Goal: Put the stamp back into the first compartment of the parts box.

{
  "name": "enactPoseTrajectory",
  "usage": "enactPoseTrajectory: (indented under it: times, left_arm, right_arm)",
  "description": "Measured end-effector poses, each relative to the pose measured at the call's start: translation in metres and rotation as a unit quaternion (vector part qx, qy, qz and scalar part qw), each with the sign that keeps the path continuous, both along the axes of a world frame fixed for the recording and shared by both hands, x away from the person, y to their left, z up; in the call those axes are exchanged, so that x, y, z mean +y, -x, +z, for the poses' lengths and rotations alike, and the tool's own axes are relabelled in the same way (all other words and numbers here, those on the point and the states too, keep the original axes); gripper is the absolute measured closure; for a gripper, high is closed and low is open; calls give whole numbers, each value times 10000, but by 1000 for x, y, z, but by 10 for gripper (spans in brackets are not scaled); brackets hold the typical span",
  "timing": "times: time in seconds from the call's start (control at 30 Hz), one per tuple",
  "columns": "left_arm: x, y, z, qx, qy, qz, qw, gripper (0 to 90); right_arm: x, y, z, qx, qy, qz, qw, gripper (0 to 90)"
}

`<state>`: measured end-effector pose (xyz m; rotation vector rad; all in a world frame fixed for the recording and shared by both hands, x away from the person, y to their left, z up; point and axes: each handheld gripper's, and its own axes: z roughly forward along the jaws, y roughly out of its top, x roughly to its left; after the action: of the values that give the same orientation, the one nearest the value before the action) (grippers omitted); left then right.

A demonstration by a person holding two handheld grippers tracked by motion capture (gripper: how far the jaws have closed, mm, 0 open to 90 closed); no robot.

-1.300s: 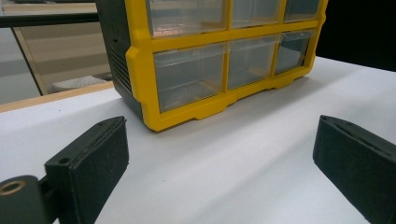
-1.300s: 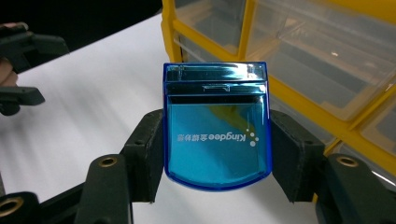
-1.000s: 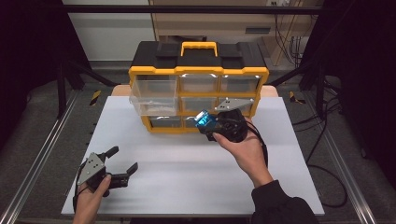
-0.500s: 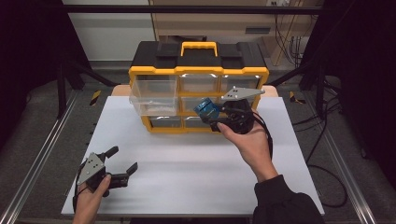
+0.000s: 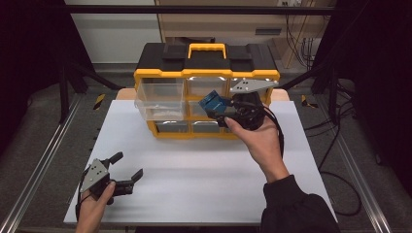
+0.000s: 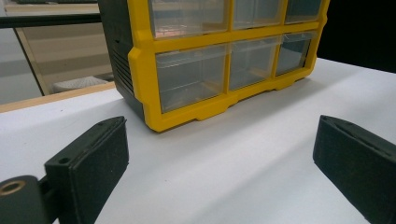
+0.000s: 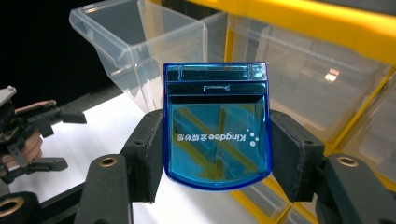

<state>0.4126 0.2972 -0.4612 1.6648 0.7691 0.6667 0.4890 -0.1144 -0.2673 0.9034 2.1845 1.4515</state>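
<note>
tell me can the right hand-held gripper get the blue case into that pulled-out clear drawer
Probably yes: the right hand-held gripper holds the blue case beside the clear drawer, whose top is open, with nothing between.

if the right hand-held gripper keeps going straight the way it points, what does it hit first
Probably the open clear drawer pulled out of the yellow organizer. The right hand-held gripper, shut on the blue box, points toward it, though depth is hard to judge.
</note>
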Motion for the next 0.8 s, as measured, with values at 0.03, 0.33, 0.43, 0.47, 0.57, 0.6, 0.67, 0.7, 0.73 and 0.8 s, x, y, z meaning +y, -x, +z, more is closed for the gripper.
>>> enactPoseTrajectory:
  times: [0.03,0.33,0.43,0.47,0.57,0.6,0.67,0.7,0.73,0.8]
  left_arm:
    - [0,0,0,-1,-3,5,10000,30]
    - [0,0,0,-6,6,16,10000,27]
    - [0,0,0,-5,7,17,10000,27]
    - [0,0,0,-6,10,16,10000,27]
    - [0,0,0,-5,10,18,10000,27]
    - [0,0,0,-6,9,16,10000,27]
    - [0,0,0,-8,12,14,10000,27]
    - [0,0,0,-7,10,16,10000,27]
    - [0,0,0,-7,9,19,10000,27]
    - [0,0,0,-11,6,23,10000,27]
  right_arm:
    - [1,0,2,-12,3,19,10000,420]
    - [5,-5,13,-62,-83,33,9999,420]
    - [6,-7,16,-82,-98,34,9999,420]
    - [6,-7,17,-74,-118,36,9999,420]
    - [7,-8,20,-80,-146,49,9998,420]
    - [8,-8,21,-92,-149,52,9998,420]
    - [9,-9,22,-100,-170,70,9998,420]
    - [10,-10,23,-104,-177,79,9998,420]
    - [10,-10,24,-110,-189,87,9997,420]
    - [12,-11,25,-104,-220,105,9996,420]
